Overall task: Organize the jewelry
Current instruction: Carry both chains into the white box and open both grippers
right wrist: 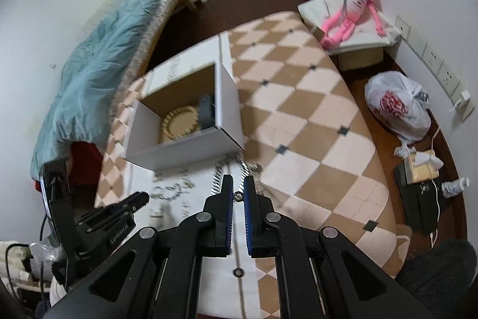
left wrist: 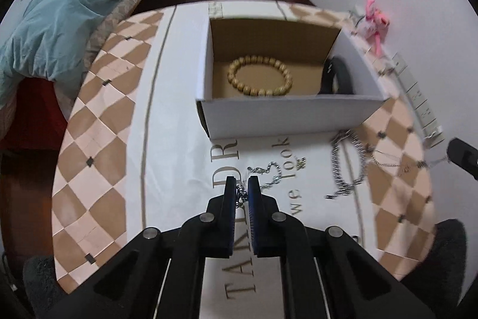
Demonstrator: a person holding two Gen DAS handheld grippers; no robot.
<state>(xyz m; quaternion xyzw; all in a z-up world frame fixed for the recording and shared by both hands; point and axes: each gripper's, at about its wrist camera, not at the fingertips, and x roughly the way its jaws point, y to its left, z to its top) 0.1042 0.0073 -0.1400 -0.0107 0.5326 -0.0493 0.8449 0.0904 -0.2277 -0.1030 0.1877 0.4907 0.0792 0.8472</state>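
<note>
Silver chain [left wrist: 264, 175] — lying on the white printed cloth on the tabletop [left wrist: 98, 163], just in front of the open white box [left wrist: 286, 115]. Near end of it is pinched in the left gripper [left wrist: 241, 189]; fingers [left wrist: 228, 199] nearly together w/ links showing in the gap. Rest of chain trails fwd toward box, slack.

Right gripper [right wrist: 238, 190]: fingers narrow, small ring or clasp sits between the tips — prob. held, but view is blurred, can't be sure what piece it belongs to. Metal-link bracelet [right wrist: 230, 166] just beyond its tips, w/ a thin necklace [left wrist: 388, 163] beside it.

Box already has bead bracelet [left wrist: 259, 75] flat on floor + dark band [left wrist: 340, 73] leaning on right wall.

To do step well (judgement):
- lift straight up until the tail clears the cloth, else it drags and may snag
- grip is on a few links only; go slow, no swinging
- clear the near box wall before moving in
- lower into free floor beside beads, not on top, so pieces don't tangle
- let chain pool, then open
- keep right side clear of left's path
</note>
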